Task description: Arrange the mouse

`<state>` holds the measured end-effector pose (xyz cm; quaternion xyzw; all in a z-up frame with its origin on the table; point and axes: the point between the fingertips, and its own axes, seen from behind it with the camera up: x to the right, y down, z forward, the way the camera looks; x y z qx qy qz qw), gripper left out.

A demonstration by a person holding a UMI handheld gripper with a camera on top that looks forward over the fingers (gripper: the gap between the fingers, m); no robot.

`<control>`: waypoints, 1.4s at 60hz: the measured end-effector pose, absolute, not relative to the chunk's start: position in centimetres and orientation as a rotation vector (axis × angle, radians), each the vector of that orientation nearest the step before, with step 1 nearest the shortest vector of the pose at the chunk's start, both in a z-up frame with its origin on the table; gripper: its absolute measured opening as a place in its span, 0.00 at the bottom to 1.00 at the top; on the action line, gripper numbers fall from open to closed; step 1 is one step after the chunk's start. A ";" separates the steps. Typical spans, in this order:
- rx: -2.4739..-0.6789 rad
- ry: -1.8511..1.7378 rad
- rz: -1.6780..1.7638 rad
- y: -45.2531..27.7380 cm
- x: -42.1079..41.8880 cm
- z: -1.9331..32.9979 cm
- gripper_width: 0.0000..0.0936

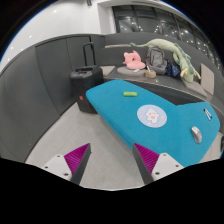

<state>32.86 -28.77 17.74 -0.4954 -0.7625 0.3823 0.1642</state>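
My gripper (pixel 113 162) is open and empty, its magenta pads (pixel 78 157) wide apart over grey floor. Ahead and to the right stands a teal table (pixel 125 108), tilted in the view. On it lie a round white disc (pixel 152 116), a small green piece (pixel 128 94) towards its far side, and a small tan object (pixel 196 134) near its right end. I cannot make out a mouse for certain among them. The right finger's tip is just short of the table's near edge; nothing is between the fingers.
A black case (pixel 85 76) stands on the floor beyond the table's left end. A dark counter (pixel 190 84) behind the table bears a pink plush toy (pixel 132 60), a pale green plush (pixel 165 48) and a blue bag (pixel 178 68). Grey floor (pixel 70 125) lies left.
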 end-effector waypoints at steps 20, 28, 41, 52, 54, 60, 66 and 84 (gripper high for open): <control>-1.433 -2.055 1.052 -22.0 30.7 16.8 0.92; -1.461 -1.968 1.034 -16.5 29.5 16.0 0.92; -1.533 -1.846 0.958 -6.2 27.6 13.9 0.92; -1.588 -1.765 0.899 1.7 26.4 11.9 0.92; -1.592 -1.753 0.891 2.9 26.1 11.5 0.92; -1.603 -1.721 0.875 6.1 25.3 10.6 0.92; -1.616 -1.699 0.870 8.7 24.3 9.4 0.92; -1.647 -1.624 0.853 14.2 19.6 6.1 0.92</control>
